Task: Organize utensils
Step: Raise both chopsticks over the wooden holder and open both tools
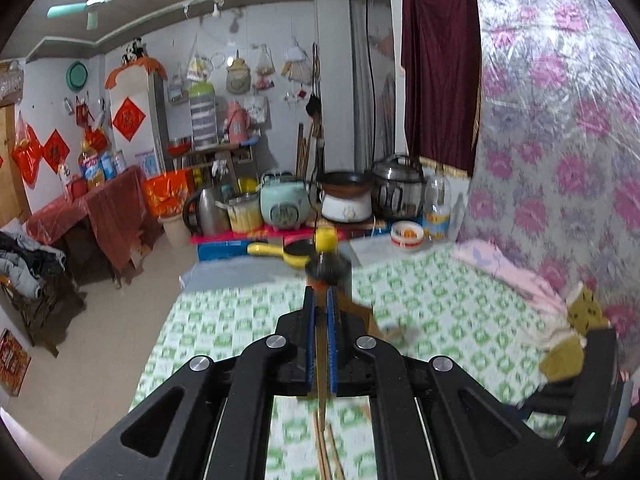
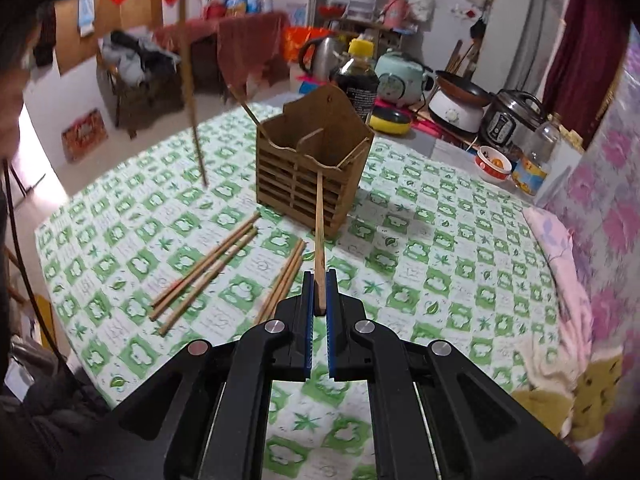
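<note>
- Two tools are up over the desk, each with black arms and blue ribbed pads, each pinching a single wooden chopstick.
- The right tool [image 2: 319, 290] is level and pointed at the holder, its jaws narrowed onto the end of one chopstick [image 2: 319, 224], whose far tip reaches the holder's front rim.
- The left tool [image 1: 320, 300] is raised higher, jaws likewise clamped on a thin stick [image 1: 321, 392] running down between its pads; the right camera shows that stick [image 2: 191, 92] hanging near-upright, blurred, above the cloth.
- Two loose bundles lie flat on the green-and-white checked tablecloth [image 2: 440, 272]: about four sticks [image 2: 204, 276] to the left, about three [image 2: 284, 280] just beside the right tool.
- One slatted wooden holder [image 2: 316, 172], boxy with a divider and a peaked back, stands upright mid-desk; one more stick [image 2: 246, 108] leans out of its left corner.
- One dark sauce bottle [image 2: 358, 80] with a yellow cap stands behind the holder.
</note>
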Demonstrator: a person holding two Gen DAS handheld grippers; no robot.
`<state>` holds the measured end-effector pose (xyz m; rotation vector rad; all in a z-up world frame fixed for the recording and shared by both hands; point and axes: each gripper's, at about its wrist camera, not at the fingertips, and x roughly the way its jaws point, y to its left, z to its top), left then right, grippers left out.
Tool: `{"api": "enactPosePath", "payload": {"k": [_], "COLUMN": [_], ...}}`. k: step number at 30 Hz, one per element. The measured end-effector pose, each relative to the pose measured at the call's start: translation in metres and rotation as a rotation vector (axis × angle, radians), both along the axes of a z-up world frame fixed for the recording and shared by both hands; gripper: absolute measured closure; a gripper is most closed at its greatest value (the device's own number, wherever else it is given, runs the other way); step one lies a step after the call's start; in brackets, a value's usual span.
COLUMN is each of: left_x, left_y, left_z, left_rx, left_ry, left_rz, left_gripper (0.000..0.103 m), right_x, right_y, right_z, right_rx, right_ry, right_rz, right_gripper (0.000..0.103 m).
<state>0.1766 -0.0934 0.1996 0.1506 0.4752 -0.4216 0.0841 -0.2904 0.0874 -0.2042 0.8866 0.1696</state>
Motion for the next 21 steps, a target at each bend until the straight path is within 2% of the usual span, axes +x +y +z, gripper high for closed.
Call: {"api": "enactPosePath", "payload": {"k": [3,7,14,16,21], "left_x": [0.022,0.05,0.096,0.106,0.125], "left_y": [-0.012,-0.018,-0.021,-0.022,-0.02], "left_z": [0.013,0.021,0.004,-0.001,-0.025], "left_rx": [-0.022,-0.064,-0.074,-0.081,-0.091], "left_ry": [-0.031,-0.029,-0.015,-0.017,0.021], "left_rz": [0.011,0.021,0.051,0.055,0.054], "left_gripper": [0.097,0.097,0.097,0.097,0.097], "right_x": [0.018,0.027,0.056,0.07,0.108], "right_y": [0.0,-0.001,-0.015,-0.017,-0.022], "right_z": [0.011,0.029,0.073,0.085,0.081], "right_rx": [0.004,0.024,0.209,0.225,0.258], "right_ry": [0.016,-0.02,-0.087,-0.126,-0.119], "right_rz": [0.0,0.003,0.007,-0.002,-0.029], "right_gripper": [0.097,0.097,0.097,0.097,0.097]}}
